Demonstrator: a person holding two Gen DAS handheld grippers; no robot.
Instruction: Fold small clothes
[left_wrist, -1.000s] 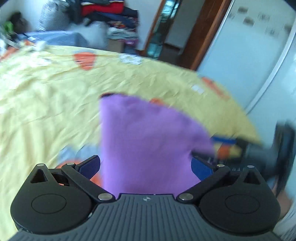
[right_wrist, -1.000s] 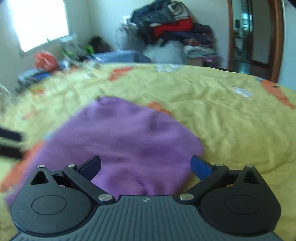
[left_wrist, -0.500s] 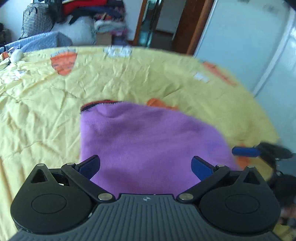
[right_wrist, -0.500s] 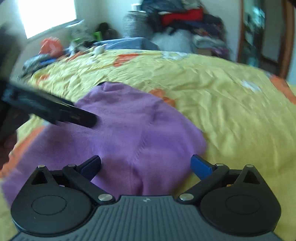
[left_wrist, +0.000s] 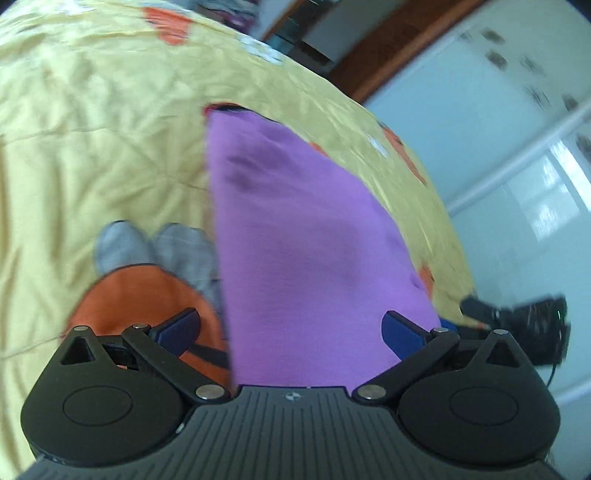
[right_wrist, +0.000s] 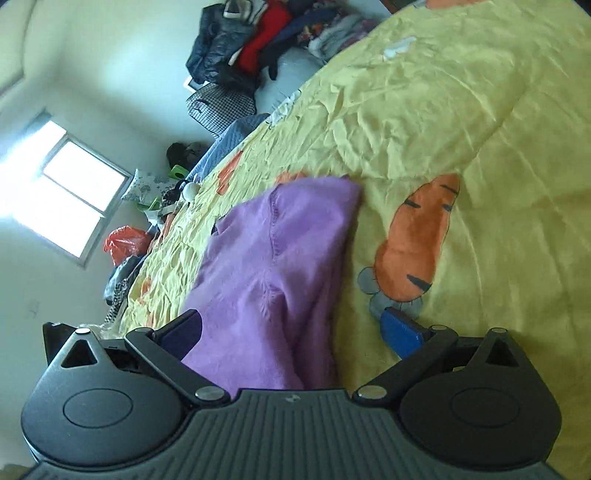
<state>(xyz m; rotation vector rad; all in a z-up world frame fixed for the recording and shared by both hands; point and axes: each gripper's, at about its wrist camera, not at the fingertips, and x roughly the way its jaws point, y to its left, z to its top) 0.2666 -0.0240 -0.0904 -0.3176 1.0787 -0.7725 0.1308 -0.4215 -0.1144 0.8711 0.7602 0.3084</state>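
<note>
Purple garment on yellow bedspread, left claw and right claw both spread wide, cloth between fingers

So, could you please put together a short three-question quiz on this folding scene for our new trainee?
1. True or false: the purple garment lies on a yellow bedsheet.
2. Which is printed on the sheet beside the garment: A) an orange carrot figure, B) a green frog, C) a blue star?
3. Fill in: the fingers of the left gripper and of the right gripper stand ____.

Key: 1 true; 2 A; 3 open.
</note>
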